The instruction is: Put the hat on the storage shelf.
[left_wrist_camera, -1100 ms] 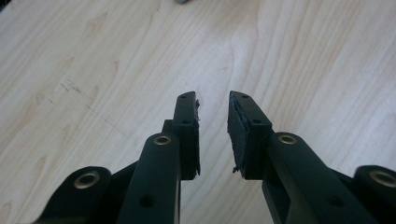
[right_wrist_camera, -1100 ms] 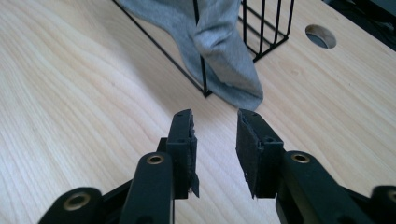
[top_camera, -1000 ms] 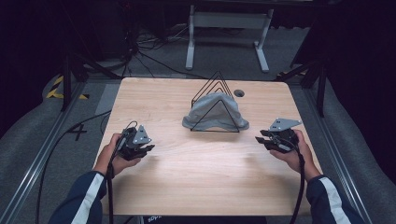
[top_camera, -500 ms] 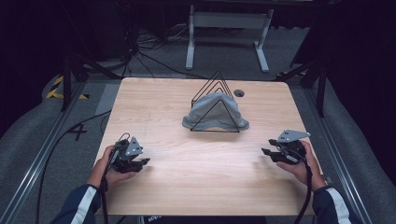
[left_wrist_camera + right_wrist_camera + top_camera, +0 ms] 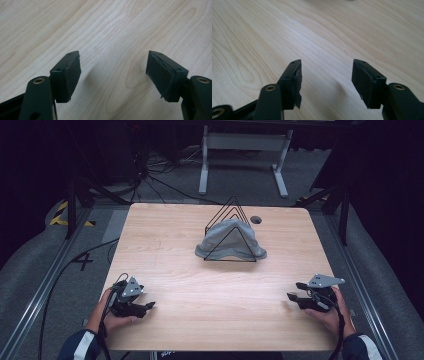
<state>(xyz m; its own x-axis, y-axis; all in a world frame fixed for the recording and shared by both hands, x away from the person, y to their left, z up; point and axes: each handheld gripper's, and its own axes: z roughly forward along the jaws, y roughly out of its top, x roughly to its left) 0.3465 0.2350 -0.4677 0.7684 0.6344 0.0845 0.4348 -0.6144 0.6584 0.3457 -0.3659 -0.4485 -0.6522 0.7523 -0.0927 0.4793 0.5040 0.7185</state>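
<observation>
Both released and empty near the bench's (image 5: 170, 250) front edge, the left hand-held gripper (image 5: 145, 307) and right hand-held gripper (image 5: 294, 296) should probably approach the grey cloth (image 5: 229, 240), draped in the wire rack (image 5: 231, 232) well ahead between them, slowly and level.

A dark "4" is marked on the grey floor (image 5: 82, 261) left of the table.

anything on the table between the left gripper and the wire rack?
No. In the high view, the stretch from the left gripper to the rack with its grey cloth is bare wood of the table.
</observation>
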